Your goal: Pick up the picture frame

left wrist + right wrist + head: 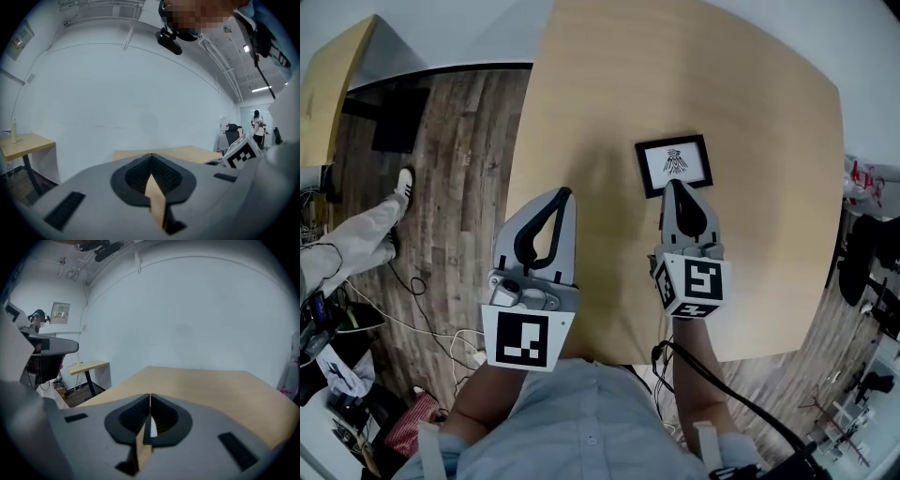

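The picture frame (675,166), black-edged around a white print of a dark winged figure, lay flat on the pale wooden table (750,84). The right gripper (674,185) pointed at the frame from the person's side, its tip at the frame's near edge. The head view did not settle whether it touched the frame or hung just above it. Its jaws were closed tip to tip, and its own view showed them meeting in a thin seam with nothing gripped. The left gripper (565,194) stood to the left of the frame and a little nearer the person, clearly apart from it. Its jaws also met at the tips and held nothing; only bare tabletop showed through the loop behind them. Farther left of the frame, past the table's edge, lay the plank floor (459,169), where a trousered leg (356,239) ended in a white shoe.
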Action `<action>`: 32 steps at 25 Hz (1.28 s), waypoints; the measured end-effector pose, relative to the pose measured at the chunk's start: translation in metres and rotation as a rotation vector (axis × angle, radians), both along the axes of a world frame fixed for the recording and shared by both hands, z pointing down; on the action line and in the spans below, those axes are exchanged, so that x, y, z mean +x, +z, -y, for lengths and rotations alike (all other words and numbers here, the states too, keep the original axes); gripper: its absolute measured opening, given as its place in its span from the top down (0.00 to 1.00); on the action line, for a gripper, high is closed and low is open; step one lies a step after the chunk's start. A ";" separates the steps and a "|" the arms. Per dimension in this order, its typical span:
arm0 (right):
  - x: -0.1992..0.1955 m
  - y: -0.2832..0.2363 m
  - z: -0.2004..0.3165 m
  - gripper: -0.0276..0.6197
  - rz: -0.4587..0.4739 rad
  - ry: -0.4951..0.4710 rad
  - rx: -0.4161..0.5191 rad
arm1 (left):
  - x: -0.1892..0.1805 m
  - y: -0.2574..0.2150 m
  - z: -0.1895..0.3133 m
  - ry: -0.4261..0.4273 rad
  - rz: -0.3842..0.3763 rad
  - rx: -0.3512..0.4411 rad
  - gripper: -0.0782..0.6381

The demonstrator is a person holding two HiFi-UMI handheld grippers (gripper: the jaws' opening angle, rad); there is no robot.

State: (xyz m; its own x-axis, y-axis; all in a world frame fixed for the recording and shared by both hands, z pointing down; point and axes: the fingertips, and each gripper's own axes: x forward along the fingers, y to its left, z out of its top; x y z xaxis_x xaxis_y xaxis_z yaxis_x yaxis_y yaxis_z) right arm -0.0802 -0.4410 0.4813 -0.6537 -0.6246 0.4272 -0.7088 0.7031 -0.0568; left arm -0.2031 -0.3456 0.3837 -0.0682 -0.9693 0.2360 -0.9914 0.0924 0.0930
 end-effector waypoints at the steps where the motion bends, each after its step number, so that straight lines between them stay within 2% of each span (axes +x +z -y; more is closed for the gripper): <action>1: -0.001 0.009 0.002 0.95 -0.006 -0.003 -0.012 | -0.001 0.005 0.001 0.001 0.002 -0.010 0.89; 6: -0.008 0.037 0.004 0.93 -0.047 -0.032 -0.075 | -0.004 0.016 0.001 0.005 0.017 -0.055 0.89; 8: -0.012 0.051 0.003 0.83 -0.073 -0.056 -0.117 | -0.007 0.020 0.003 0.002 0.012 -0.064 0.89; 10: -0.015 0.066 -0.001 0.80 -0.103 -0.075 -0.154 | -0.009 0.023 0.004 -0.006 0.004 -0.069 0.89; 14: -0.014 0.083 -0.007 0.79 -0.157 -0.089 -0.200 | -0.009 0.026 0.002 -0.010 0.000 -0.083 0.89; 22: -0.016 0.090 -0.005 0.79 -0.253 -0.087 -0.206 | -0.018 0.033 0.001 -0.029 -0.006 -0.106 0.89; 26: -0.015 0.093 -0.004 0.82 -0.307 -0.067 -0.216 | -0.022 0.033 0.000 -0.038 -0.007 -0.105 0.89; 32: -0.016 0.096 -0.003 0.83 -0.322 -0.059 -0.216 | -0.023 0.032 0.000 -0.044 -0.005 -0.100 0.89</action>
State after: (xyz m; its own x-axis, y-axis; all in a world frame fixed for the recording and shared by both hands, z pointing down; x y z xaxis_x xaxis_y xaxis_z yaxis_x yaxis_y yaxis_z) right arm -0.0962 -0.4383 0.5774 -0.4965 -0.4634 0.7340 -0.6733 0.7393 0.0113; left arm -0.2264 -0.3457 0.4161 -0.1092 -0.9371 0.3316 -0.9856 0.1453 0.0861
